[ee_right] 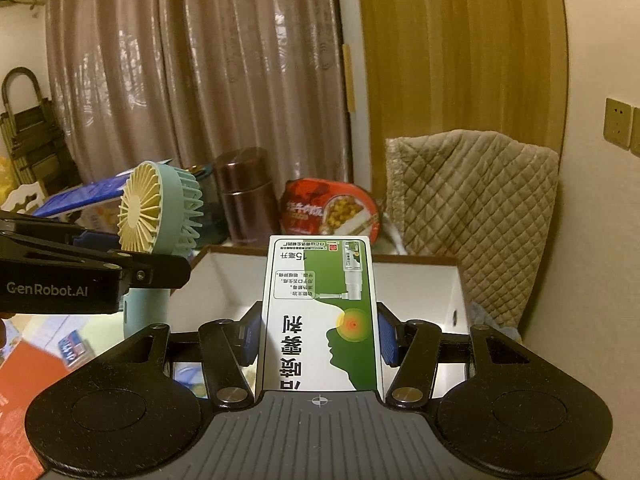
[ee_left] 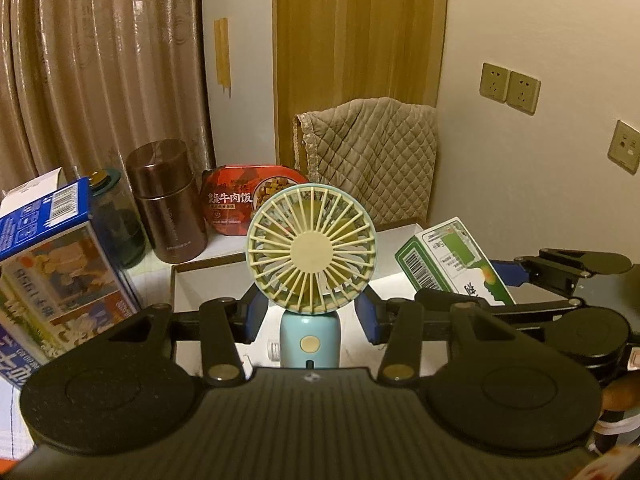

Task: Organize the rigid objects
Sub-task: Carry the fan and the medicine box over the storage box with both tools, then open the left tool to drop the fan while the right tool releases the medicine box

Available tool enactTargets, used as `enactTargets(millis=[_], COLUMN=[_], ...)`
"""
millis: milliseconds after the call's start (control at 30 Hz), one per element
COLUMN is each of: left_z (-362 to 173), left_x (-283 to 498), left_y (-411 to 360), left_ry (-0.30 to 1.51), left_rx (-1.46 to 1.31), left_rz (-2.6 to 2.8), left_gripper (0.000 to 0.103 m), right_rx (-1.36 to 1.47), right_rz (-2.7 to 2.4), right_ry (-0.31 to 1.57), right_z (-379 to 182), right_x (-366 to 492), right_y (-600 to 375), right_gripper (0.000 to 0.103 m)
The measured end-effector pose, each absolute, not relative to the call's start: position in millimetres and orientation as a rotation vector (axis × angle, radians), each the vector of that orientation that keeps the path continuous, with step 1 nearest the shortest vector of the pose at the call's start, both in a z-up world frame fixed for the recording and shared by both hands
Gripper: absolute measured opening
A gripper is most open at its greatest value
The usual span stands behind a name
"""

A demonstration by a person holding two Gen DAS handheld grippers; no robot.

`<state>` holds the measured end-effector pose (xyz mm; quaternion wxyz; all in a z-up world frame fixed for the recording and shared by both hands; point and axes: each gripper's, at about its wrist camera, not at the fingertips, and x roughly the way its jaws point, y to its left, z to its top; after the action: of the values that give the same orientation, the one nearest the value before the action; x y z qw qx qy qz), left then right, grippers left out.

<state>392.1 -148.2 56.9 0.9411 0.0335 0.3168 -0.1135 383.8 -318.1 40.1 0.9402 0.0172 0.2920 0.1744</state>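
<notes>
1. The left tool [ee_left: 311, 320] is clenched on the light-blue handle of a small handheld fan [ee_left: 311, 242]; its blue pads press both sides just under the fan head, and the fan stands upright with its cream grille facing the camera.
2. The right tool [ee_right: 319, 334] grips a green-and-white carton [ee_right: 320, 312] by its long sides; the carton points away from the camera with its print upside down.
3. Both held things hang above an open white box [ee_right: 448, 280] with a dark rim; the carton sits over its near middle and the fan just to the left of it.
4. At the left edge of the left wrist view, a blue printed carton [ee_left: 52, 248] stands tilted.
5. Behind the box on the bench stand a brown metal canister [ee_left: 170, 204] and, just right of it, a red meal tub [ee_left: 244, 200] leaning upright.
6. Farther right, a quilted beige cover [ee_left: 372, 156] drapes over something against the wall.
7. Brown curtains [ee_left: 100, 60] hang at the back.
</notes>
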Motion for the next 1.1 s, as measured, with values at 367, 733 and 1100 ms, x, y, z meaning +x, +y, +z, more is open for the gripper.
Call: enactTargets(millis=[367,733,1100], left_z=[7,-38,-64], left_x=[438,480,517], left_y=[-156,-164,-163], left_ry=[0.769,0.876,0.945], left_rx=[0.053,0.045,0.027], left_rz=[-0.222,-0.235,-0.244], left_gripper=[0.043,0.042,0.042], right_rx=[0.031,0.057,0.083], right_rz=[0.321,0.317,0.304], right_ry=[0.687,0.779,0.825], right_z=[2,-33,-49], right_x=[424,463,492], right_y=[-329,-331,-330], right_gripper=[0.052,0.052,0.052])
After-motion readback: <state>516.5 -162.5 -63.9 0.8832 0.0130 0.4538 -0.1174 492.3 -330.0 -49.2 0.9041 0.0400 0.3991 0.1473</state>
